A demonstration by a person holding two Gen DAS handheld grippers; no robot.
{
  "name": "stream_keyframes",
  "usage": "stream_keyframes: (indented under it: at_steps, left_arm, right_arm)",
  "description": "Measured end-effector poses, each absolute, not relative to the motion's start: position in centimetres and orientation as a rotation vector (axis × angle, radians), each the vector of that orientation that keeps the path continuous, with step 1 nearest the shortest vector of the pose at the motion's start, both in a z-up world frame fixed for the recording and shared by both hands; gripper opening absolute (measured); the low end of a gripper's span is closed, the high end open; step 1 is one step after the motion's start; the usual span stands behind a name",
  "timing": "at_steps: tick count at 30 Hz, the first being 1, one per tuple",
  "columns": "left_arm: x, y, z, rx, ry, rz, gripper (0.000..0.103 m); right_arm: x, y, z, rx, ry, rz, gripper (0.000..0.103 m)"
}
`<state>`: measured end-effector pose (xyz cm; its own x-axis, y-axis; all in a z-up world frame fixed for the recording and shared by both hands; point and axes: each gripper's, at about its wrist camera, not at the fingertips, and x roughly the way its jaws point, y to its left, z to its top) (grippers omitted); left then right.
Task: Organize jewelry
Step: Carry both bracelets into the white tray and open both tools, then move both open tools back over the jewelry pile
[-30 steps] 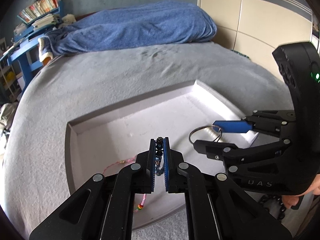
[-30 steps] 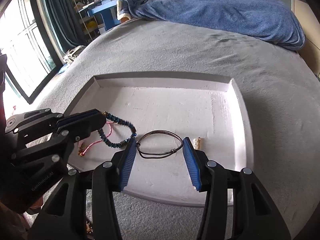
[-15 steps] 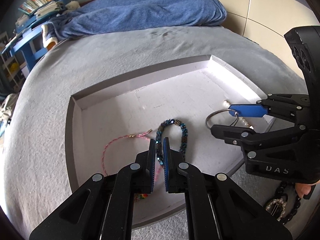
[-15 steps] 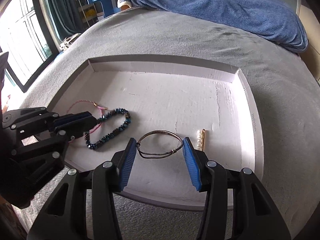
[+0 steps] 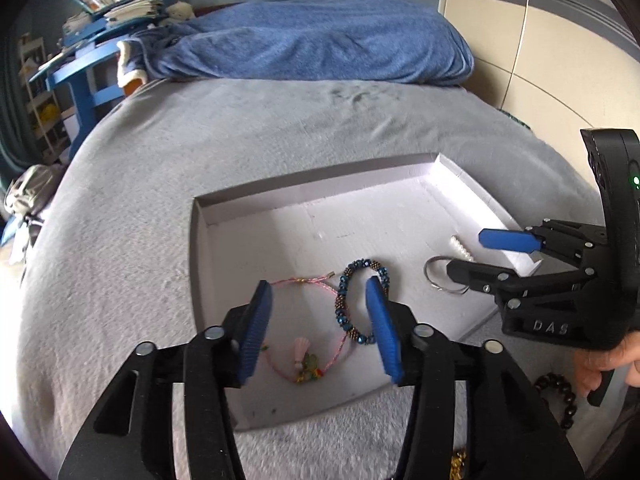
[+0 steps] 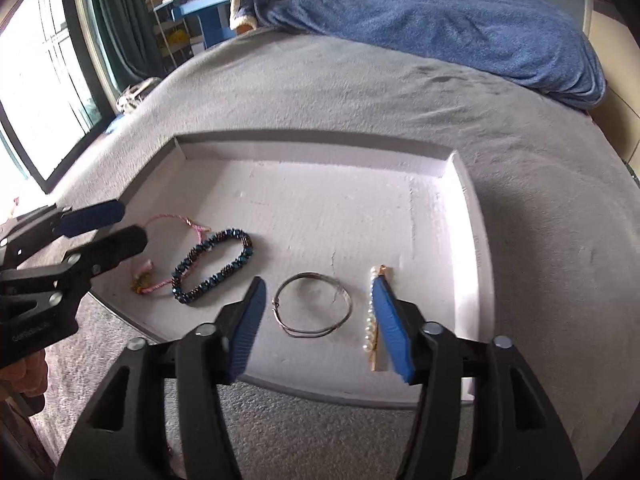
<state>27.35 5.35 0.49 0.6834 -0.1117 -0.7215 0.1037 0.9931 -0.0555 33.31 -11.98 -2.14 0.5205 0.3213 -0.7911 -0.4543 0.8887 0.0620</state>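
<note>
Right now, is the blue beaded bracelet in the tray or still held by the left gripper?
In the tray. The blue beaded bracelet lies flat on the white tray; the left gripper, whose jaws have just been opening, grips nothing.

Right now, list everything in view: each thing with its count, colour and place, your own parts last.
tray: one, white, shallow, on the grey bed cover
beaded bracelet: one, dark blue and bronze, lying in the tray, left part
cord bracelet: one, pink, charms at one end, left of and partly under the beaded bracelet
wire bangle: one, thin grey metal, tray front, centre
pearl pin: one, white pearls on gold, right of the bangle
blanket: one, blue, bunched at the far end of the bed
left claw: black, blue pads, just opened, nothing gripped
right claw: black, blue pads, just widened, nothing gripped
</note>
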Motion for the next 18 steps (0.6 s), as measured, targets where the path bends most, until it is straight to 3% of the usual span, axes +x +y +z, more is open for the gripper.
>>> stream_keyframes:
  at_steps: [7,18]
  left_arm:
    - [24.6,5.1,1.9,0.006,0.779,-0.135,0.061]
    - [20.7,3.1,2.0,0.026,0.776,-0.209,0.061]
  right_arm:
    - [32.0,-13.3,-0.3,-0.103,0.877,0.450,0.059]
    - [28.9,-16.3,0.6,-0.059,0.862,0.400,0.062]
